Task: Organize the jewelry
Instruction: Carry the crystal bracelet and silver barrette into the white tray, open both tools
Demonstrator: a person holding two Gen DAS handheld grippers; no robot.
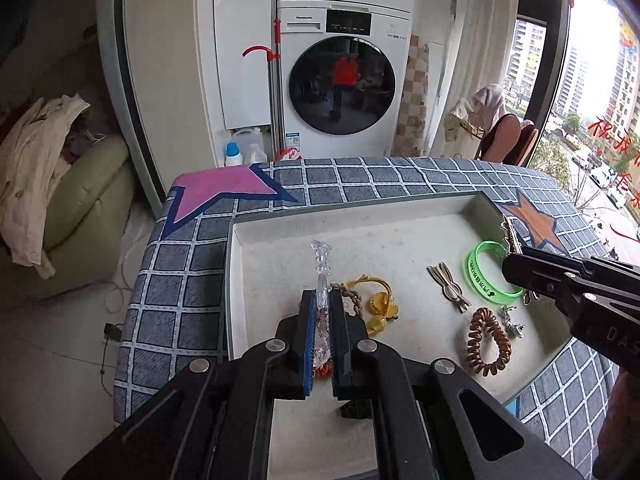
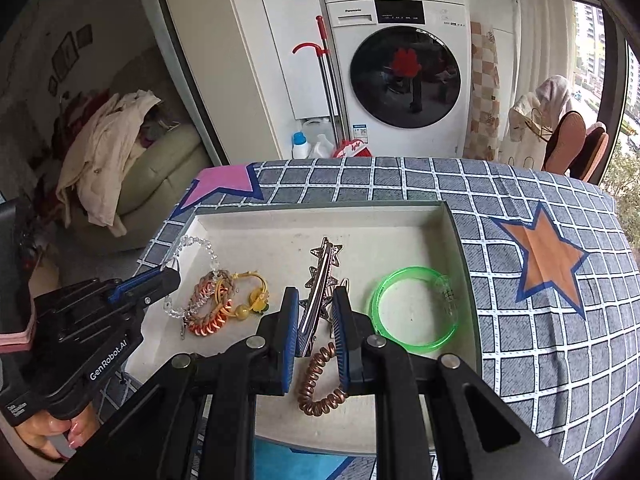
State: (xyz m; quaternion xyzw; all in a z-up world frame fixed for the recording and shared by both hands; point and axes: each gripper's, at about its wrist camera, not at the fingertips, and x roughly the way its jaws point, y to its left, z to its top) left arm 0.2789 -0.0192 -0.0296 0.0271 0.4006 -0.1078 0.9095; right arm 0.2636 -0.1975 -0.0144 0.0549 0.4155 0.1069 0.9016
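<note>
A clear faceted bead bracelet [image 1: 322, 280] is pinched between the closed jaws of the left gripper [image 1: 321, 300] above the white tray's [image 2: 280, 220] left edge. The right gripper [image 2: 316, 312] clamps a silver star-studded metal hair clip [image 2: 320, 280] over the middle, beside a glossy green bangle [image 2: 416, 308] and a coppery coiled hair tie [image 2: 320, 380].

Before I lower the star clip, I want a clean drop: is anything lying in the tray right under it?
Yes. A copper spiral hair tie lies on the tray floor directly beneath the star hair clip, with the green bangle beside it.
</note>
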